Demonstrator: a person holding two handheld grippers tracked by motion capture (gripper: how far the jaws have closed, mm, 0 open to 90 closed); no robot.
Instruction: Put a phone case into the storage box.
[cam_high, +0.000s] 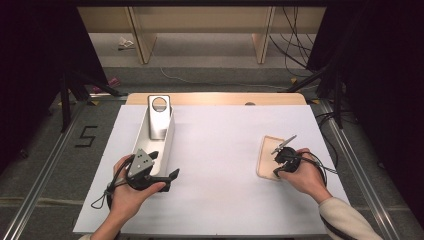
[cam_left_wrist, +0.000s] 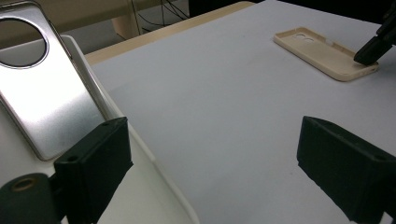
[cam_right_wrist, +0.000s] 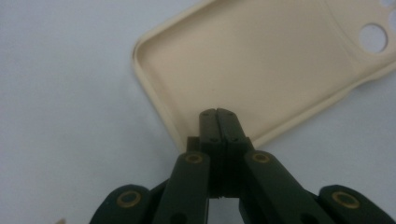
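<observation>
A beige phone case (cam_high: 266, 155) lies hollow side up on the right of the white sheet, also in the left gripper view (cam_left_wrist: 322, 53). My right gripper (cam_high: 277, 166) hovers at its near end, jaws shut against each other; in its own view the right gripper (cam_right_wrist: 217, 114) points over the case (cam_right_wrist: 261, 60) just inside the rim, with nothing visible between the jaws. My left gripper (cam_high: 164, 166) stands open beside the near end of a white tray (cam_high: 167, 145). A silver case (cam_high: 159, 117) with a round hole leans in that tray. The left gripper (cam_left_wrist: 233, 158) frames bare sheet.
A white sheet (cam_high: 220, 150) covers the wooden table, whose far edge (cam_high: 215, 98) shows beyond it. The tray rim (cam_left_wrist: 154, 168) runs just inside my left jaw, with the silver case (cam_left_wrist: 51, 93) close behind. Dark stands and cables flank the table.
</observation>
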